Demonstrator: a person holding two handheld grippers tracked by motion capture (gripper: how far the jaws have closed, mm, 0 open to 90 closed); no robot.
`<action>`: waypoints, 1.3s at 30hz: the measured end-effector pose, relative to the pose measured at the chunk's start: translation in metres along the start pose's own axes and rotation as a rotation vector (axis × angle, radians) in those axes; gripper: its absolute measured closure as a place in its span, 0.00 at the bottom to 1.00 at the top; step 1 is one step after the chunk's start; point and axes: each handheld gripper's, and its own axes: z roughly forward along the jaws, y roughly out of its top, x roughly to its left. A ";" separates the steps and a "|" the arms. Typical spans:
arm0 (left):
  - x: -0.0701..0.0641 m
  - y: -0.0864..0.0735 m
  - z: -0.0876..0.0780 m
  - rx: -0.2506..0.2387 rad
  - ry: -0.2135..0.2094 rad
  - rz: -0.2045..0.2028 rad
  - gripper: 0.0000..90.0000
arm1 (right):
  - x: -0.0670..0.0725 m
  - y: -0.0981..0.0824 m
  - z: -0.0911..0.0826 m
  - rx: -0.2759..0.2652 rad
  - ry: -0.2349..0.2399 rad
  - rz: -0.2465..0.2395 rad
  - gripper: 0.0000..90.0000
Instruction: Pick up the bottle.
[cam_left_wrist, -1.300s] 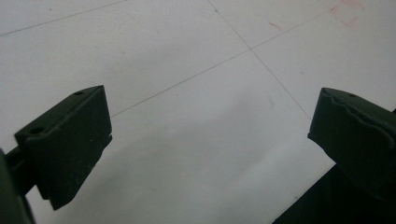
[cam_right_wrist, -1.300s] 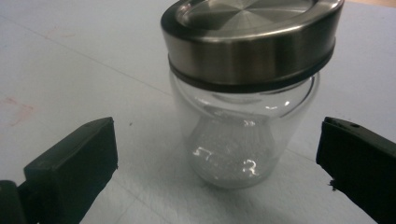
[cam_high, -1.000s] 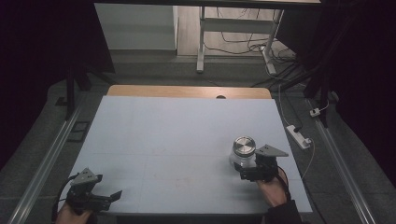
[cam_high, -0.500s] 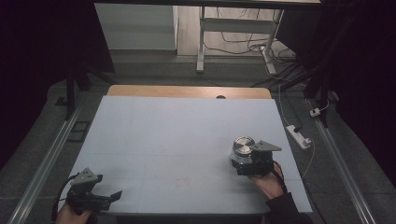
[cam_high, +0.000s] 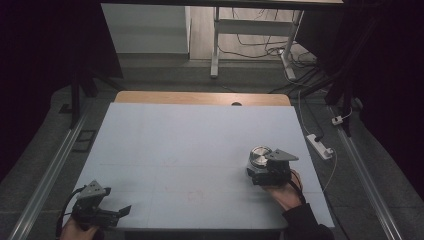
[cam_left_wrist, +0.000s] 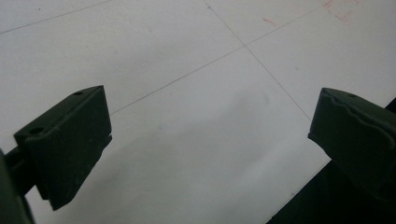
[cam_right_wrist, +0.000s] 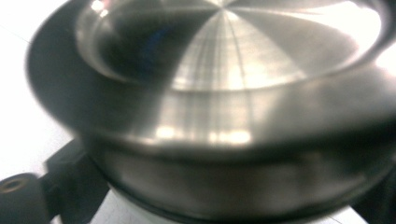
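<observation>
Right tongs (cam_high: 261, 167) clenched low on steel lidded container (cam_high: 260, 156), lower right: rigid, slick, probably light, grip below the flange; left tongs (cam_high: 117, 212) released.

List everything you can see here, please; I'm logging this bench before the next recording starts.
Metal lid: one, brushed silver, near right part of the table, between the right gripper's jaws.
Table: one, pale blue-white top with thin lines and faint red marks, wooden strip along the far edge.
Power strip: one, white, on the floor right of the table, with a white cable.
Desk frame: one, white legs, beyond the table, dark cables on the floor beside it.
Floor rails: two, grey metal, one along each side of the table.
Left gripper: one, black, near left corner, jaws wide apart.
Right gripper: one, black, grey plate on top, at the lid.
Hands: two, at the near edge, dark sleeve on the right.
</observation>
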 end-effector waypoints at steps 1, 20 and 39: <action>0.000 0.000 0.000 -0.001 0.001 -0.001 0.00 | 0.000 0.000 0.000 -0.007 0.007 -0.002 0.09; 0.002 -0.001 -0.002 -0.013 -0.015 -0.009 0.00 | -0.003 0.001 -0.003 0.000 0.039 -0.007 0.17; 0.003 -0.001 -0.002 -0.018 -0.020 -0.021 0.00 | 0.006 0.013 -0.015 -0.056 0.071 0.000 0.17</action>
